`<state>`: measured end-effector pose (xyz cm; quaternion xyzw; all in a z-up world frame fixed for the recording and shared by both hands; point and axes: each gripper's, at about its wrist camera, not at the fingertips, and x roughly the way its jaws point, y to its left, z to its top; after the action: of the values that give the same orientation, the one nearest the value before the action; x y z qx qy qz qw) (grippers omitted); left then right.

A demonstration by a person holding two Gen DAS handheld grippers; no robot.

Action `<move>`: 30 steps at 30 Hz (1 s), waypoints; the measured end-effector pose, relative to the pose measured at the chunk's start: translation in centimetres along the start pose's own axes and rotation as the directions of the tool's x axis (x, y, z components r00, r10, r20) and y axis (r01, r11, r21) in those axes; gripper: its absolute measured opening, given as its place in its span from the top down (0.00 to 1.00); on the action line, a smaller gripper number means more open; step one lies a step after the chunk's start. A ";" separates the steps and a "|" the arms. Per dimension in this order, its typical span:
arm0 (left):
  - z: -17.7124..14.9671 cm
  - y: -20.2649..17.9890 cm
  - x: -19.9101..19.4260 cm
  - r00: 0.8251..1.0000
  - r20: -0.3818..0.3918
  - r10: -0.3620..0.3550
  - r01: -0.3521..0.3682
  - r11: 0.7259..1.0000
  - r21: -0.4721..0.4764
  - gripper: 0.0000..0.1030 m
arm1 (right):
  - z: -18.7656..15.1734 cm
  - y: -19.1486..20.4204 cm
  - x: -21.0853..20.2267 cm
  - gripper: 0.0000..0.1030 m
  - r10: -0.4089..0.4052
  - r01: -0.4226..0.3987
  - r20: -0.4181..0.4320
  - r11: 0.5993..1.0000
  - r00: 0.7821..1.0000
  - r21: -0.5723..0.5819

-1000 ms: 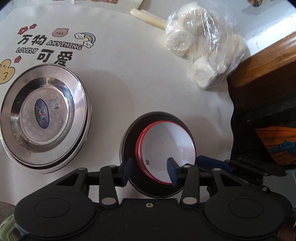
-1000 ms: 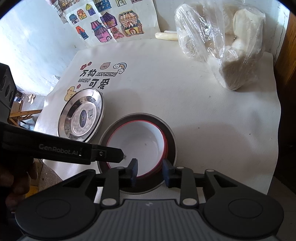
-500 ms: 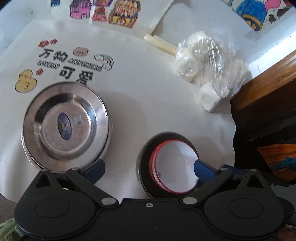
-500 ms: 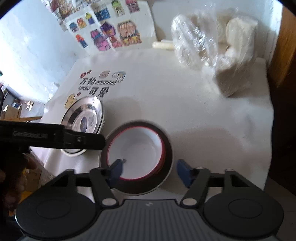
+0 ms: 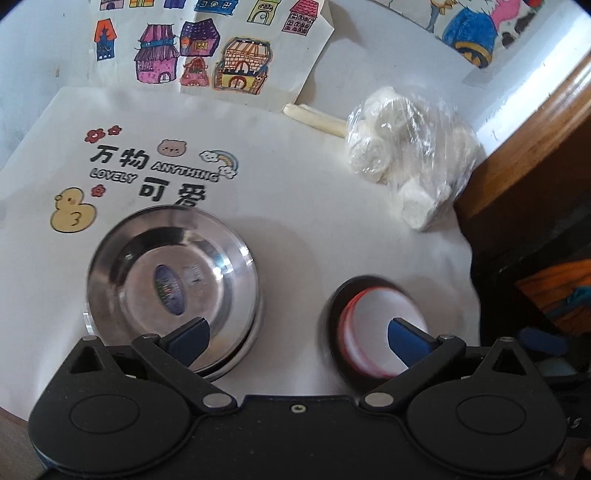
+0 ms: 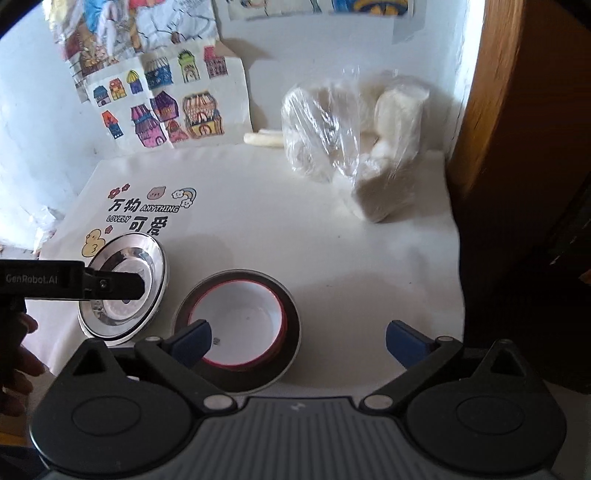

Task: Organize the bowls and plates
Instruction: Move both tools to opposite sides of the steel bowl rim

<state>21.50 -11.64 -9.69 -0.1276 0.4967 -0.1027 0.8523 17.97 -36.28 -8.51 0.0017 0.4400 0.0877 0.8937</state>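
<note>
A: Wall (image 6: pixel 44 122) behind the table is pale blue-white, with rough, uneven patches low on the left.

B: Several children's drawings are stuck on it. The sheet of coloured houses (image 5: pixel 207 48) hangs down to the table's back edge; a cartoon figure picture (image 5: pixel 476 29) sits further right.

A: The table is covered by a white cloth (image 6: pixel 295 229) printed with black characters, a yellow duck and a rainbow near its left end.

B: Brown wooden furniture (image 6: pixel 517 147) stands tight against the table's right side, dark below.

A: Daylight, soft, brightest along the right back corner. Blurred shadows lie on the cloth.
</note>
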 end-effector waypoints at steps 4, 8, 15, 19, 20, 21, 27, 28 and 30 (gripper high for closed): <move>-1.4 1.2 -0.2 1.000 -0.027 -0.005 0.006 0.999 0.042 0.01 | -1.6 1.2 -1.1 0.00 -0.098 0.098 0.032 0.995 0.995 -0.019; -2.7 1.7 0.1 0.997 -0.071 -0.014 0.019 0.997 0.070 0.01 | -2.9 1.6 -1.4 0.00 -0.164 0.164 0.008 0.986 0.986 -0.028; -2.7 1.3 0.5 0.996 -0.085 -0.025 0.031 0.997 0.071 0.01 | -3.4 1.2 -1.2 0.00 -0.219 0.218 -0.043 0.975 0.975 -0.030; -2.5 0.2 1.7 0.994 -0.104 -0.021 0.029 0.997 0.076 0.01 | -3.2 0.6 -0.6 0.00 -0.216 0.213 -0.051 0.975 0.975 -0.058; -2.5 -0.1 2.0 0.994 -0.111 -0.015 0.024 0.997 0.078 0.01 | -3.1 0.3 -0.4 0.00 -0.212 0.209 -0.055 0.976 0.976 -0.061; -2.4 -0.3 2.3 0.993 -0.118 -0.005 0.015 0.997 0.078 0.01 | -3.0 -0.1 -0.1 0.00 -0.207 0.203 -0.060 0.977 0.977 -0.062; -2.3 -1.9 4.1 0.984 -0.170 0.056 -0.045 0.997 0.066 0.01 | -1.6 -2.5 2.2 0.00 -0.154 0.148 -0.086 0.986 0.984 -0.078; -2.4 -2.0 4.4 0.982 -0.178 0.067 -0.057 0.997 0.061 0.01 | -1.4 -2.8 2.6 0.00 -0.144 0.137 -0.090 0.987 0.985 -0.083; -2.5 -2.2 4.7 0.981 -0.176 0.088 -0.082 0.996 0.042 0.01 | -0.9 -3.4 3.4 0.00 -0.122 0.112 -0.102 0.989 0.987 -0.098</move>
<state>21.51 -15.43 -13.99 -0.0818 0.5737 -0.0859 0.8104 19.79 -39.16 -12.00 -0.0698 0.4826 0.0552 0.8713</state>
